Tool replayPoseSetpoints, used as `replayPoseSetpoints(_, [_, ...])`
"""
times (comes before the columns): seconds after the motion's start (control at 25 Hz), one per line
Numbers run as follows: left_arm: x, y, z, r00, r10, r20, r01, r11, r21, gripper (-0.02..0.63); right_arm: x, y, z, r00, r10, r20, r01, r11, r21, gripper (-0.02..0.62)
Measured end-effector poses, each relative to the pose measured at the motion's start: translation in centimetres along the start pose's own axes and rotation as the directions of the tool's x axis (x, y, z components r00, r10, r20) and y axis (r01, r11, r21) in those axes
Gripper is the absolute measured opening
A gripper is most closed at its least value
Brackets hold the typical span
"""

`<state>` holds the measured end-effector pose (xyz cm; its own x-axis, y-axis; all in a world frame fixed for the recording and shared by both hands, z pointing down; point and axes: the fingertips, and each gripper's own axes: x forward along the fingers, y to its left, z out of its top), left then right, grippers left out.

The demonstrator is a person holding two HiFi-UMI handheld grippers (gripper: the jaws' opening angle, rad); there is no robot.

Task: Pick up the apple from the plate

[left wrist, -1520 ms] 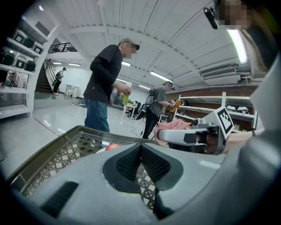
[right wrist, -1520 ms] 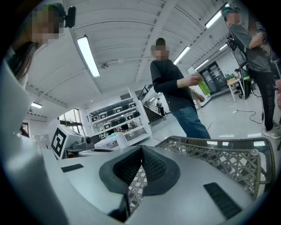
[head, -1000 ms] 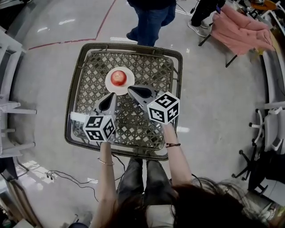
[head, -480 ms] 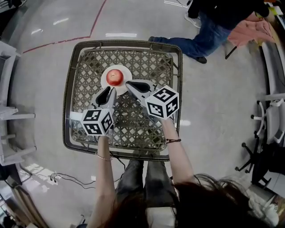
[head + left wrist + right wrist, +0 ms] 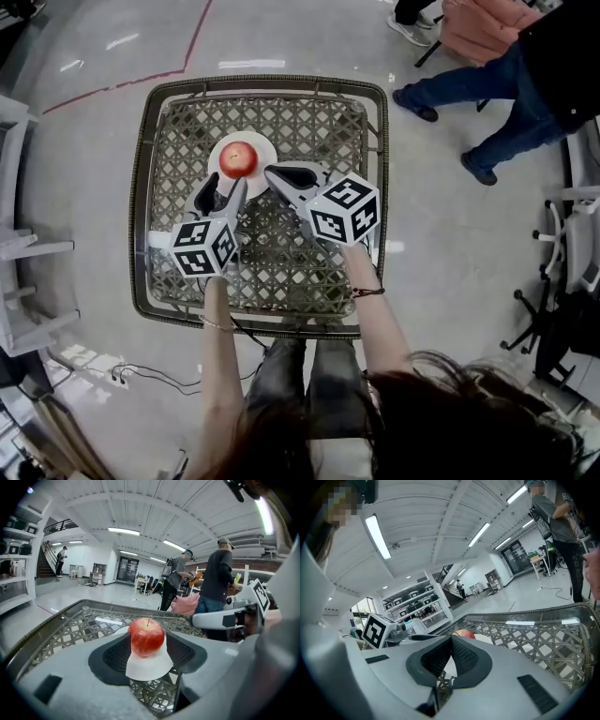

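Most of the apple (image 5: 461, 633) behind the jaws of the right gripper (image 5: 451, 638) in its own view

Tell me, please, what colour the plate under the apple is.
The plate is white, clearest in the left gripper view.

A: How's the left gripper (image 5: 222, 188)?
B: Jaws just opening, now apart, gripping nothing, aimed at twelve o'clock and tipped down.
A: And the right gripper (image 5: 271, 173)?
B: Jaws together, angled toward ten o'clock. The left forearm (image 5: 217, 375) and right forearm (image 5: 374, 319) stretch forward.
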<state>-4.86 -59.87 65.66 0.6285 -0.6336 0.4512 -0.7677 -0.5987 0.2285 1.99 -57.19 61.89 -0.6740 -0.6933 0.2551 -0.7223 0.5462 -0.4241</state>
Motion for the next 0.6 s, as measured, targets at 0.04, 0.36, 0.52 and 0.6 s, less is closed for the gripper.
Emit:
replayPoseSetpoints(0.04, [0.1, 0.1, 0.1, 1.0, 0.001, 0.002, -0.001, 1.0, 0.002, 0.234, 0.0, 0.0, 0.0, 1.0, 0.0, -0.002, 0.0, 1.0, 0.001, 0.009])
replayPoseSetpoints(0.36, [1.8, 0.4, 0.3, 1.0, -0.022, 0.017, 0.022, 1.0, 0.017, 0.316, 0.7, -1.0, -0.6, 1.0, -0.005, -0.016, 0.005, 1.0, 0.002, 0.009])
replayPoseSetpoints(0.52, [2.6, 0.4, 0.3, 0.999, -0.038, 0.014, 0.037, 0.998, 0.042, 0.358, 0.9, -1.4, -0.9, 1.0, -0.011, -0.022, 0.011, 1.0, 0.002, 0.009])
replayPoseSetpoints(0.6, [3.0, 0.3, 0.4, 0.999, -0.048, 0.014, 0.048, 0.997, 0.055, 0.384, 0.9, -1.7, -0.9, 1.0, -0.017, -0.022, 0.017, 1.0, 0.003, 0.009])
